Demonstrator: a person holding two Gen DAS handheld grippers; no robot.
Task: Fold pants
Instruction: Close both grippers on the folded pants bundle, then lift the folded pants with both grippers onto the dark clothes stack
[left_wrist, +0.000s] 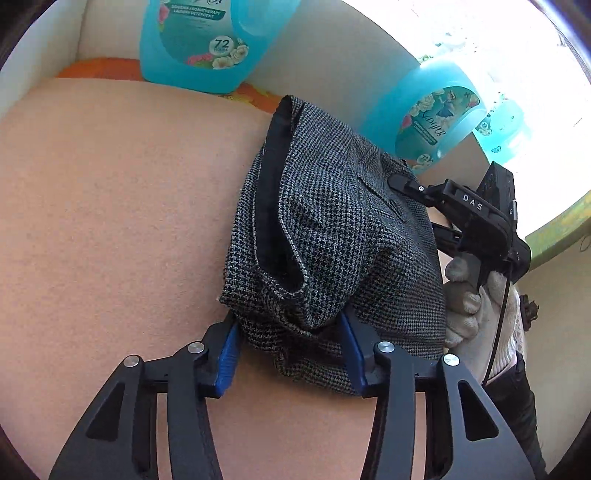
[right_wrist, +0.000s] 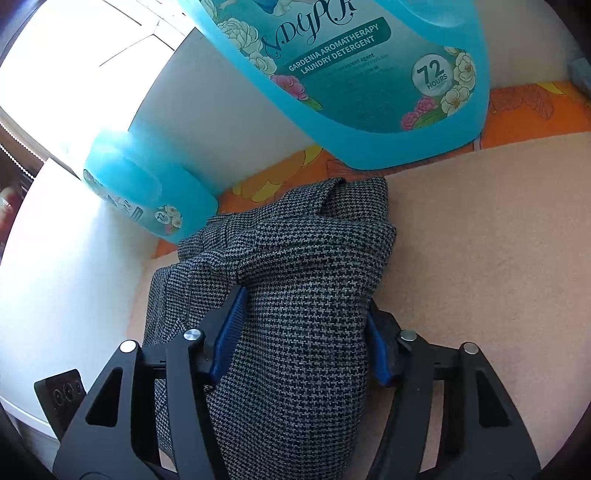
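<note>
The grey houndstooth pants (left_wrist: 332, 236) lie bunched in a thick folded bundle on the peach-coloured table cover (left_wrist: 110, 221). My left gripper (left_wrist: 291, 350) straddles the near end of the bundle, its blue pads pressed against the cloth on both sides. My right gripper (right_wrist: 303, 339) grips the other side of the bundle (right_wrist: 295, 295), cloth filling the space between its blue pads. In the left wrist view the right gripper (left_wrist: 402, 182) shows at the right edge of the pants, held by a gloved hand (left_wrist: 476, 302).
Two turquoise laundry detergent bottles stand at the back: one (left_wrist: 199, 40) at the far left, one (left_wrist: 432, 122) right of the pants. The big one (right_wrist: 369, 74) looms just behind the bundle. An orange floral cloth (right_wrist: 517, 114) runs along the white wall (right_wrist: 66, 277).
</note>
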